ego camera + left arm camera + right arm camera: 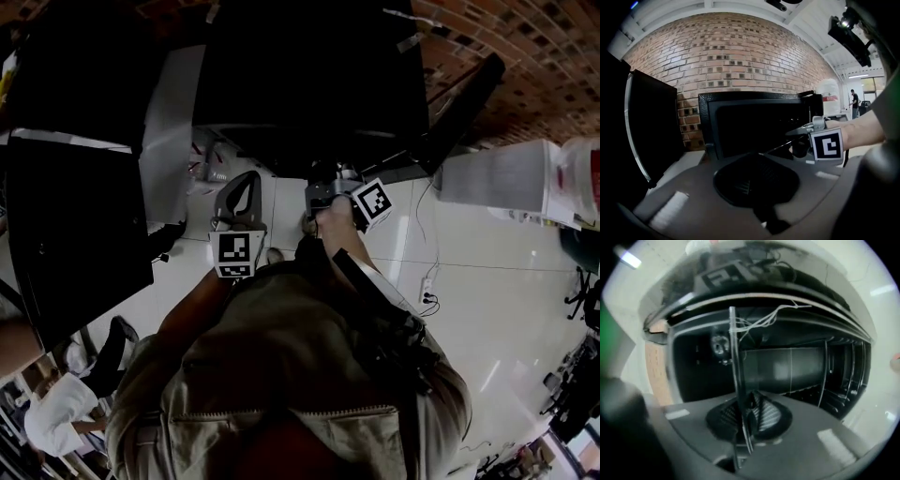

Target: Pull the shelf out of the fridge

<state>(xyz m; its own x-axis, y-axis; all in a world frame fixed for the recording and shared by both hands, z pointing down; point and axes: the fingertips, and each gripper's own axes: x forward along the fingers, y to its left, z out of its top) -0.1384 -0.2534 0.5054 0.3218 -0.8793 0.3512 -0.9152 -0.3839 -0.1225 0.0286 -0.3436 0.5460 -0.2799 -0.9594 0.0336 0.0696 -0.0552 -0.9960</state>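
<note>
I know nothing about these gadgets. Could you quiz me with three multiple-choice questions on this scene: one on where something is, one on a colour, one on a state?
1. Where is the wire edge of the shelf? A in the right claw; B on the floor; C on a table.
2. What colour is the fridge? A white; B black; C green.
3. The fridge's door is: A shut; B open; C missing.
Answers: A, the wire runs between that claw's closed jaws. B, its casing is black. B, the door stands swung aside, with the inside showing.
</note>
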